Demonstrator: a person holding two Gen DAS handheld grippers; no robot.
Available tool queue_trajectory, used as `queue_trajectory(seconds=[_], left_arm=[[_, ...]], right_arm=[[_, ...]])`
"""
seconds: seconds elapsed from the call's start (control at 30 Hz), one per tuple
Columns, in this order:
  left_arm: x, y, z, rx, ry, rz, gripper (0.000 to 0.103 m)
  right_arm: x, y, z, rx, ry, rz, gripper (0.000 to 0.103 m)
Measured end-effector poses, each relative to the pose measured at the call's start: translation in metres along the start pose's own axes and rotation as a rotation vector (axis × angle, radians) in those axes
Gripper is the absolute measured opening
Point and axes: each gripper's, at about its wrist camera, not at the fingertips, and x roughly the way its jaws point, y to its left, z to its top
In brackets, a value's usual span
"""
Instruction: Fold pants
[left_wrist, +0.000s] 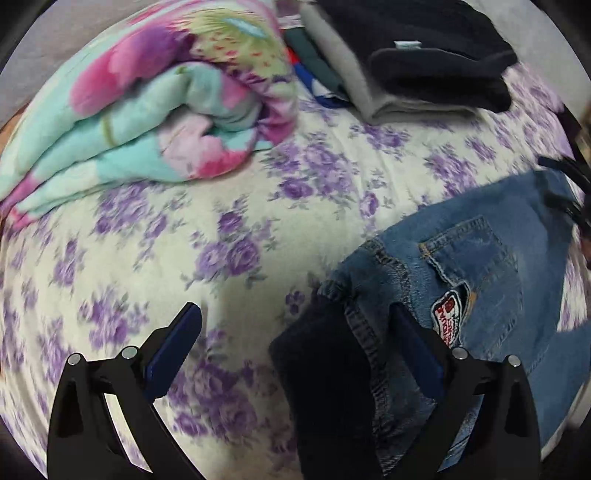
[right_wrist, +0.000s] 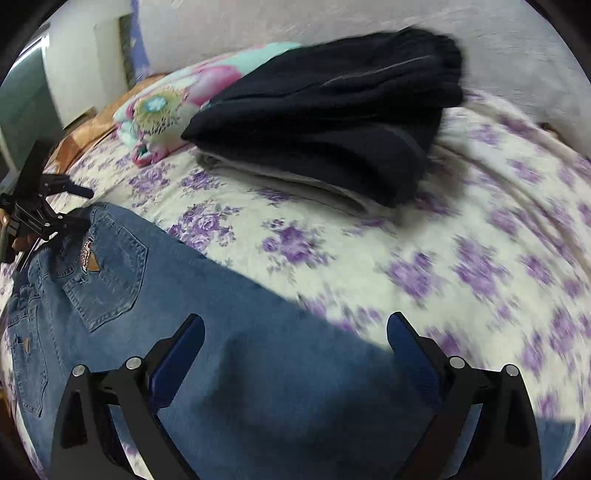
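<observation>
Jeans (right_wrist: 207, 306), pocket patch (left_wrist: 448, 317), writing unreadable

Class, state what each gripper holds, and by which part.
Nothing is held. The left gripper and right gripper both have open jaws over the jeans.

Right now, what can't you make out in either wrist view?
- Jeans: hems cut off by the bottom edge in both views, so the fold state is unclear.
- Dark cloth under the waistband, left view: too dark to identify.
- Stack under the navy garment: lower layers hidden.
- Patch text: blurred.
- Left tool and right tool: both open.
</observation>
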Motion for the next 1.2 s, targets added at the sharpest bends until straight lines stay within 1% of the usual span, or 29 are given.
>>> queue_trajectory(seconds=[0.1, 0.17, 0.23, 0.27, 0.3, 0.33, 0.37, 0.4, 0.43, 0.47, 0.5, 0.53, 0.57, 0.6, 0.67, 0.73, 0.77, 0.83, 0.87, 0.9, 0.97, 1.03, 1.13, 1.2], left_arm=[[0.011, 0.004, -0.001, -0.022, 0.023, -0.04, 0.099], [0.016, 0.003, -0.006, -0.013, 0.015, -0.042, 0.099], [0.017, 0.004, -0.008, -0.005, 0.008, -0.052, 0.099], [0.018, 0.005, -0.008, -0.004, 0.011, -0.059, 0.099], [0.019, 0.006, -0.007, -0.001, 0.018, -0.066, 0.099], [0.019, 0.005, -0.007, 0.004, 0.023, -0.064, 0.099], [0.018, 0.003, -0.006, 0.014, 0.02, -0.049, 0.097], [0.019, -0.003, 0.0, 0.028, 0.012, -0.038, 0.091], [0.014, -0.009, 0.001, 0.044, -0.001, -0.038, 0.075], [0.008, -0.015, 0.0, 0.057, -0.019, -0.036, 0.054], [-0.003, -0.021, -0.001, 0.067, -0.038, -0.049, 0.042], [-0.012, -0.025, -0.002, 0.069, -0.054, -0.055, 0.035], [-0.022, -0.03, -0.004, 0.071, -0.077, -0.046, 0.033], [-0.036, -0.036, -0.009, 0.082, -0.108, -0.043, 0.032], [-0.065, -0.044, -0.019, 0.102, -0.164, -0.05, 0.032], [-0.097, -0.051, -0.029, 0.127, -0.217, -0.07, 0.03], [-0.117, -0.057, -0.039, 0.143, -0.251, -0.084, 0.03], [-0.149, -0.073, -0.062, 0.192, -0.309, -0.092, 0.03], [-0.155, -0.086, -0.071, 0.209, -0.327, -0.089, 0.03], [-0.168, -0.093, -0.088, 0.231, -0.348, -0.094, 0.03], [-0.175, -0.104, -0.114, 0.251, -0.36, -0.094, 0.03], [-0.171, -0.114, -0.139, 0.257, -0.339, -0.086, 0.03], [-0.153, -0.115, -0.162, 0.254, -0.293, -0.072, 0.03], [-0.138, -0.11, -0.177, 0.24, -0.247, -0.067, 0.036]], right_arm=[[0.025, 0.0, 0.008, -0.042, 0.074, 0.023, 0.099], [0.04, -0.003, 0.007, -0.036, 0.117, 0.08, 0.1], [0.044, -0.004, 0.003, -0.031, 0.1, 0.098, 0.1], [0.043, -0.002, 0.002, -0.045, 0.095, 0.099, 0.094], [0.042, 0.0, 0.003, -0.052, 0.094, 0.103, 0.087], [0.038, 0.001, 0.004, -0.049, 0.087, 0.109, 0.064], [0.033, 0.0, 0.005, -0.032, 0.081, 0.146, 0.025], [0.029, -0.001, 0.005, -0.011, 0.089, 0.2, 0.014], [0.024, 0.002, 0.005, -0.009, 0.078, 0.196, 0.011], [0.016, 0.007, 0.004, -0.026, 0.06, 0.177, 0.008], [0.005, 0.011, 0.002, -0.028, 0.041, 0.17, 0.007], [-0.006, 0.012, 0.0, -0.01, 0.021, 0.176, 0.007], [-0.019, 0.014, -0.002, 0.002, -0.004, 0.185, 0.007], [-0.041, 0.017, -0.006, 0.003, -0.044, 0.195, 0.007], [-0.076, 0.025, -0.014, -0.004, -0.092, 0.213, 0.006], [-0.123, 0.037, -0.034, -0.021, -0.145, 0.235, 0.006], [-0.144, 0.046, -0.046, -0.041, -0.161, 0.236, 0.006], [-0.168, 0.065, -0.066, -0.078, -0.173, 0.238, 0.006], [-0.183, 0.077, -0.084, -0.092, -0.178, 0.245, 0.006], [-0.188, 0.085, -0.095, -0.093, -0.174, 0.256, 0.006], [-0.192, 0.104, -0.122, -0.1, -0.157, 0.274, 0.006], [-0.185, 0.12, -0.149, -0.084, -0.124, 0.305, 0.006], [-0.164, 0.138, -0.18, -0.043, -0.071, 0.339, 0.006], [-0.142, 0.145, -0.195, -0.005, -0.024, 0.344, 0.007]])
